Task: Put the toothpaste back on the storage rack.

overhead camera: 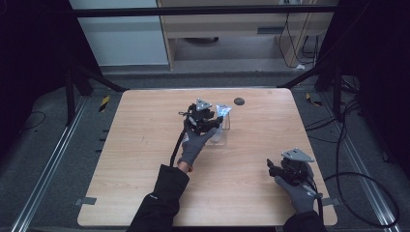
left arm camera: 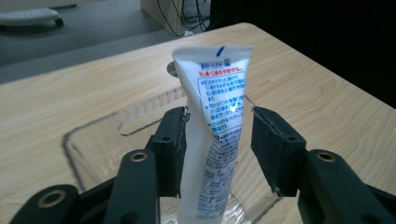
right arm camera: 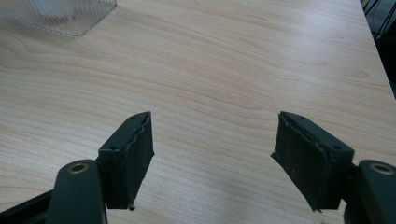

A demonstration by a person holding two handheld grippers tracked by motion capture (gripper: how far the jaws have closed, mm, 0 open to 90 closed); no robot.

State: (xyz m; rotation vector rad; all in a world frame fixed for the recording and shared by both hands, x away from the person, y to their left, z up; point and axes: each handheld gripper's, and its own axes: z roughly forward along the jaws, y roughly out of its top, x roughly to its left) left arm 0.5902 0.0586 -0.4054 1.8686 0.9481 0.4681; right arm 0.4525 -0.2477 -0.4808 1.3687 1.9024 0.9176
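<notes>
From where I stand, the person has both forearms over the light wooden desk (overhead camera: 145,159), a gripper in each gloved hand. The left gripper (overhead camera: 209,119) is reached out toward the far middle of the desk, over a clear plastic tray (overhead camera: 223,137) that sits there. Looking along its jaws in the left gripper view, a white tube (left arm camera: 217,135) with blue and red print stands roughly upright between them, its flat crimped end uppermost and its lower end down inside the clear tray (left arm camera: 98,144). The jaw on the left of that view lies against the tube's side, while the other stands a little off it with a gap showing, so the jaws are parted around the tube rather than clamped on it. In the high view the tube (overhead camera: 222,110) shows as a pale shape just beside the gripper's grey plate. A small dark round disc (overhead camera: 239,101) lies on the desk near the far edge, just beyond the tray. The right gripper (overhead camera: 274,167) is well apart from all this, held low near the desk's near right corner. Its jaws are wide apart with bare wood between them, and a corner of the ribbed clear tray (right arm camera: 60,16) shows at the upper left of the right gripper view.
</notes>
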